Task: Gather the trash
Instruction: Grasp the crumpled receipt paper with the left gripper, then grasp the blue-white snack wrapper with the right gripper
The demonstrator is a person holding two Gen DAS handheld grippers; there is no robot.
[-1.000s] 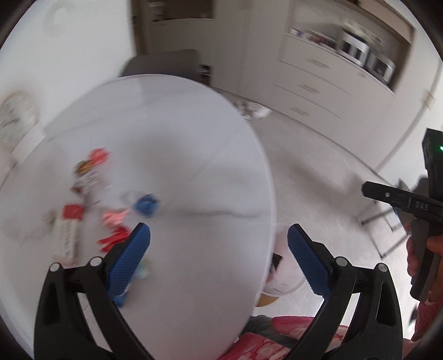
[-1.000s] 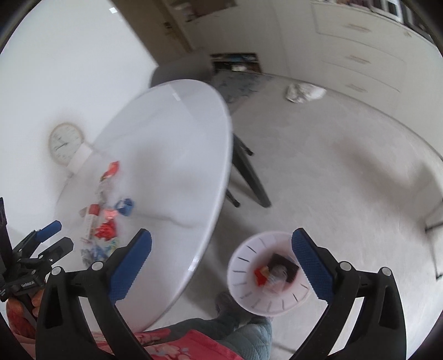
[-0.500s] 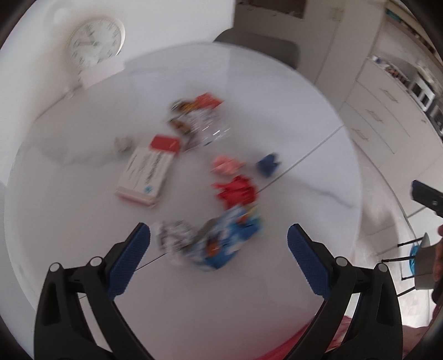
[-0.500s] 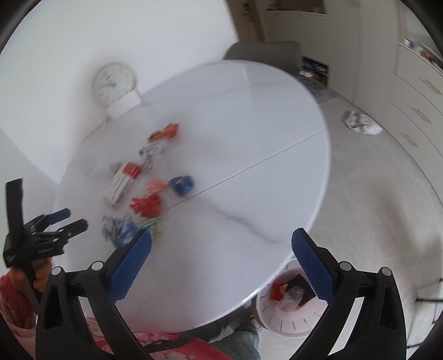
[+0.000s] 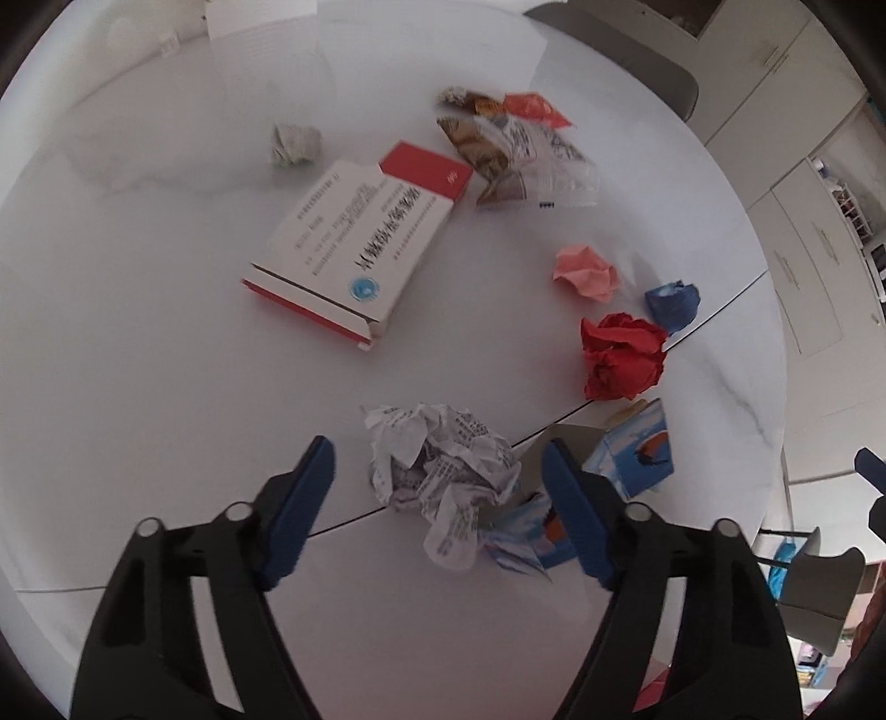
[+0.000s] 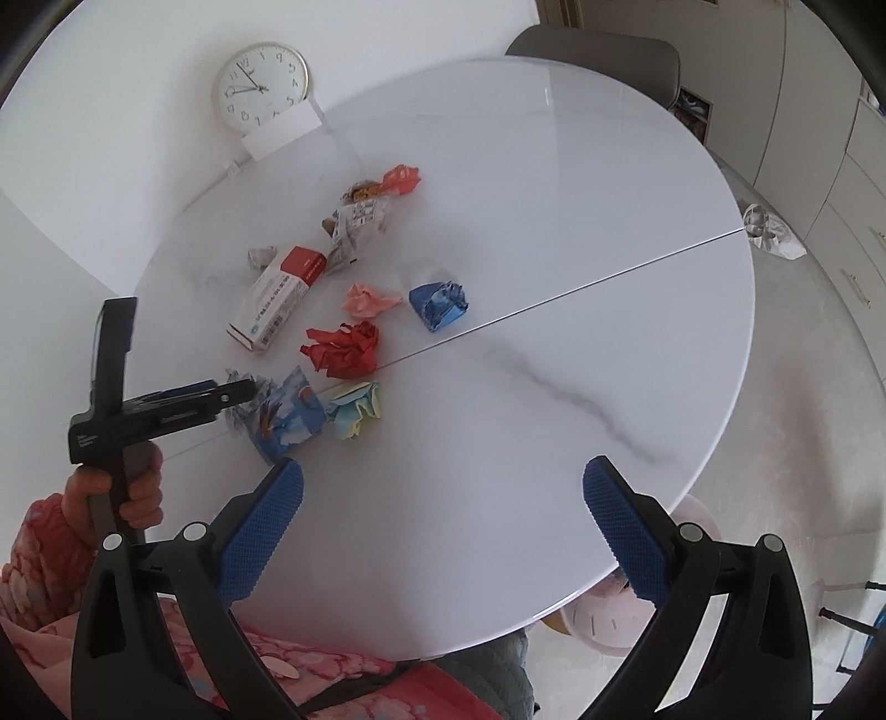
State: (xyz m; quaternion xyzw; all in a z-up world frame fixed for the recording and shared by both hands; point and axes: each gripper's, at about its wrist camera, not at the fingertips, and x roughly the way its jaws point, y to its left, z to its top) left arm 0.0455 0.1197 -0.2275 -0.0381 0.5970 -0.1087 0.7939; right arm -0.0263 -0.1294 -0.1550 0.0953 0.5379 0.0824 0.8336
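On the round white tabletop (image 6: 554,232), the left tongs (image 5: 437,471) are closing around a crumpled printed paper (image 5: 443,471), pads not yet touching, apparently to lift it for the bin. Right tongs (image 6: 443,498) hover wide, empty. Other trash, like the red wad (image 5: 623,357), lies beyond.

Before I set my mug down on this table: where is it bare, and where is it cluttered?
Bare: the table half beyond the seam, toward the grey chair, and the near-right part with the grey vein. Crowded: the left side, from the red-and-white box to the crumpled red paper.
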